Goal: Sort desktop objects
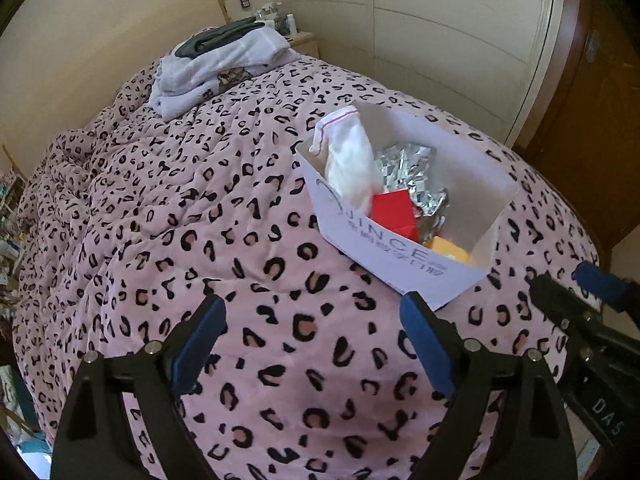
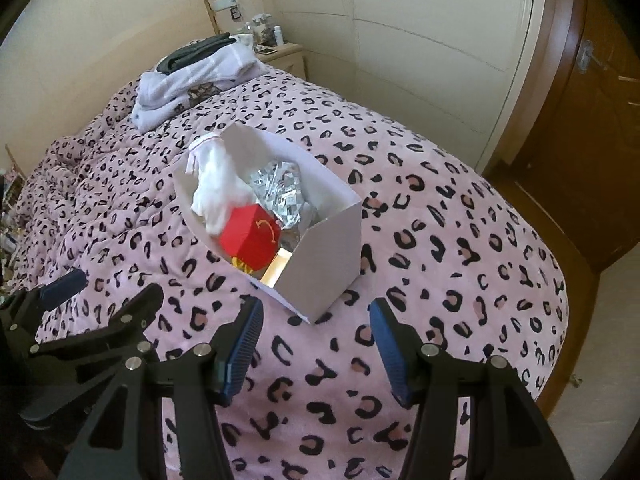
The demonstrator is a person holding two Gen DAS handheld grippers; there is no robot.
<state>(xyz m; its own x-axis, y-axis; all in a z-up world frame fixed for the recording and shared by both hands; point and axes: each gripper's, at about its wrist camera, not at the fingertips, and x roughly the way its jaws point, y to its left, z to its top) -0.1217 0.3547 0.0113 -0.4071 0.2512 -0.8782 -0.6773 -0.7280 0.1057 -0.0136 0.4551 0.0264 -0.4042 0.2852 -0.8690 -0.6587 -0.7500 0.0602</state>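
Both tongs hover over the bed (image 1: 248,264) w/ nothing held: left tongs (image 1: 312,332) spread wide, right tongs (image 2: 316,336) also wide apart, empty. Each sits just near of the white box (image 2: 320,256), which rests on the leopard-print cover approx mid-bed.

Step in hand, by my read: items look already gathered in the box, so sorting seems at or near its end, or else about to start by unloading; can't tell which. No loose items show on the cover near the box.

Box contents: white zip bag (image 2: 216,188) at the far-left end, sticking up over the rim; crumpled silver foil (image 2: 284,196) at the far-right; red carton (image 2: 250,240) near-centre, leaning on the bag; yellow-orange piece (image 1: 446,250) at the near end, partly hidden.

Next move prob. needs one pair of tongs lowered into the box from above, narrowed to fit the red carton, w/o tipping the light box on the soft cover.

Far end of bed: folded towels (image 1: 216,76), not part of this.
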